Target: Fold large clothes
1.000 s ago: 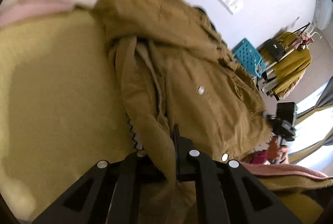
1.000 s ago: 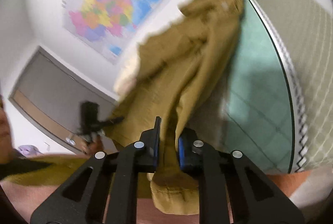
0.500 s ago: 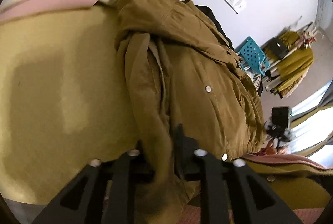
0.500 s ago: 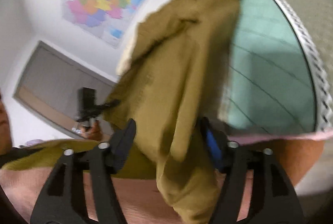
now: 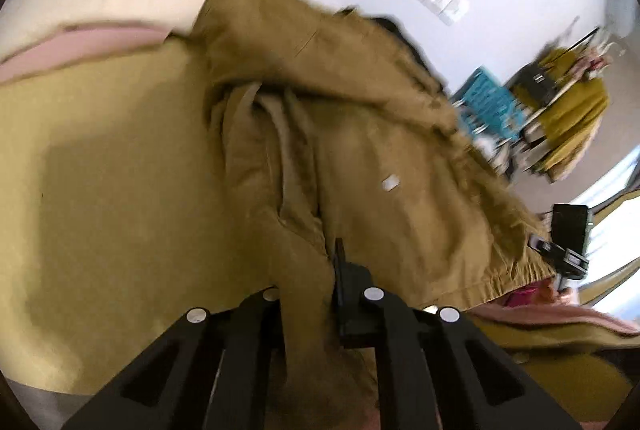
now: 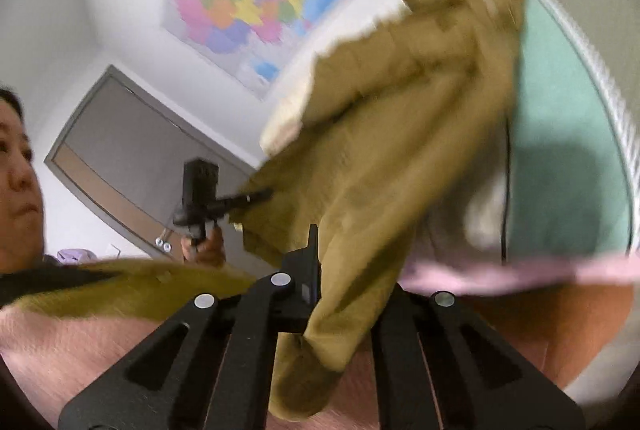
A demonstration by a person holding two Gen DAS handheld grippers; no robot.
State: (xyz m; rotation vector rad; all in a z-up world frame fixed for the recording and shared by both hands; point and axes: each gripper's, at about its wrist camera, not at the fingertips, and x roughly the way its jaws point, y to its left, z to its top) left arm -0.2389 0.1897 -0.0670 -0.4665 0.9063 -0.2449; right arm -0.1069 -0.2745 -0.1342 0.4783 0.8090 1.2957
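left wrist: coat (image 5: 360,166) crumpled on the bed (image 5: 100,170); left claw (image 5: 316,290) pinched shut on a hem fold | right wrist: right claw (image 6: 340,282) clamped on another coat (image 6: 380,158) edge, cloth hanging through | handling: looks thick, soft, heavy, floppy; better gripped at seams or hem corners than mid-panel

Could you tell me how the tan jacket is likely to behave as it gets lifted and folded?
Probably floppy: the tan jacket bunches into deep folds and droops below the right claw, which is shut on it. Likely fairly heavy for cloth, since it looks thick where the left claw pinches it. Unlikely to slip, as the weave looks matte, though blur limits certainty.
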